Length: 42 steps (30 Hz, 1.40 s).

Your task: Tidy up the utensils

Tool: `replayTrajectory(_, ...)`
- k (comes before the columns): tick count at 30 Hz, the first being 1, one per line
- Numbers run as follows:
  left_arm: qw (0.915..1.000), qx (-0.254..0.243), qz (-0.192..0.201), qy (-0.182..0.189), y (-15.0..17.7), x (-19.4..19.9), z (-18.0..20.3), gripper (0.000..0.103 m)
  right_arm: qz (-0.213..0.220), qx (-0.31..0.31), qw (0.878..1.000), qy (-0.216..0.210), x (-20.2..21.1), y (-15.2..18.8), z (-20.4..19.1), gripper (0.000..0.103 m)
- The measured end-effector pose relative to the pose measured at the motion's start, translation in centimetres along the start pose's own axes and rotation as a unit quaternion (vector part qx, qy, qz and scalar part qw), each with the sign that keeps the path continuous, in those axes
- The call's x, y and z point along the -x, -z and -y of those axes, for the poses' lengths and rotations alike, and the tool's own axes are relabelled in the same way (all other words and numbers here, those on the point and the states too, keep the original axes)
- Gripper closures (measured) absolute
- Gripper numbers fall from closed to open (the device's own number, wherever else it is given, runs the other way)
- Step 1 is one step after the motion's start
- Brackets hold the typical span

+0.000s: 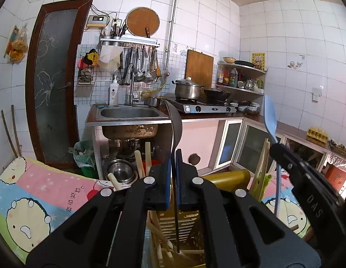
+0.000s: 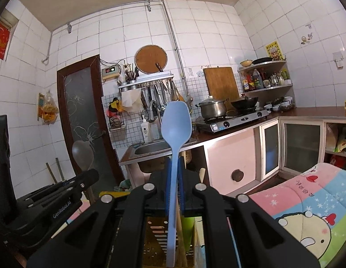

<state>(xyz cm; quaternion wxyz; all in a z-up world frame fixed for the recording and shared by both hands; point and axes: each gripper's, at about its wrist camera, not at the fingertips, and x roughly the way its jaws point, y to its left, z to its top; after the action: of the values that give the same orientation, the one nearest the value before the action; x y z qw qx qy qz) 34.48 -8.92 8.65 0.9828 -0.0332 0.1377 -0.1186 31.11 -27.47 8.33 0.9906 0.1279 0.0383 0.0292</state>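
My left gripper [image 1: 173,156] is shut on a dark grey spoon [image 1: 175,120], held upright, its handle reaching down into a yellow slotted utensil holder [image 1: 179,225]. My right gripper [image 2: 174,163] is shut on a light blue spoon [image 2: 176,120], also upright, its handle hanging over the yellow holder [image 2: 157,232]. The blue spoon [image 1: 270,120] and the right gripper's body show at the right of the left wrist view. The grey spoon's bowl [image 2: 82,155] and the left gripper's body show at the left of the right wrist view. Several wooden utensils [image 1: 140,163] stand in the holder.
The holder stands on a cartoon-print cloth [image 1: 39,192]. Behind are a steel sink [image 1: 129,112], a gas stove [image 1: 204,107] with a pot [image 1: 188,88] and a wok, a rack of hanging utensils [image 1: 141,64], pink cabinets and a dark door [image 1: 54,78].
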Motion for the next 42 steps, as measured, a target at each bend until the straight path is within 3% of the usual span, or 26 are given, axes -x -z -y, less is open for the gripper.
replayTrajectory(11,1.0,0.001,0.0,0.002,0.2,-0.1,-0.1,0.1,0.014,-0.001,1.0,-0.005,-0.2,0.3,0.2,0.097)
replayTrajectory(20,0.9997,0.019,-0.013,0.003,0.4,0.1,-1.2,0.101,0.011,-0.032,0.998,-0.047,1.4,0.2,1.4,0.097)
replayTrajectory(26,0.9998,0.013,-0.012,-0.003,-0.5,2.8,-1.8,0.099,0.017,-0.033,0.999,-0.04,4.2,-0.5,1.8,0.096)
replayTrajectory(28,0.9998,0.009,-0.017,-0.003,-0.6,4.3,-1.8,0.087,0.006,-0.025,0.999,-0.027,5.7,-1.1,2.0,0.094)
replayTrajectory(30,0.9997,0.006,-0.022,-0.007,-0.6,5.7,-1.8,0.048,-0.005,-0.02,1.0,-0.012,7.3,-1.4,2.1,0.068)
replayTrajectory(31,0.9998,0.005,-0.018,-0.01,-0.4,7.0,-1.9,0.04,-0.009,-0.021,1.0,-0.006,8.5,-1.3,2.4,0.042)
replayTrajectory(32,0.9998,0.001,-0.013,-0.012,-0.2,8.4,-1.9,0.031,-0.01,-0.02,1.0,0.004,9.7,-1.2,2.6,0.037)
replayTrajectory(36,0.9994,-0.017,-0.022,-0.019,1.3,13.0,-1.9,0.013,-0.048,0.005,0.998,0.032,13.4,-0.2,2.5,0.03)
replayTrajectory(39,0.9995,-0.017,-0.019,-0.021,3.0,16.6,-2.0,0.005,-0.069,0.01,0.997,0.039,16.5,1.2,2.4,0.02)
replayTrajectory(42,0.9993,-0.021,-0.019,-0.024,5.2,20.0,-1.8,0.005,-0.088,0.008,0.995,0.048,19.4,3.1,2.5,0.015)
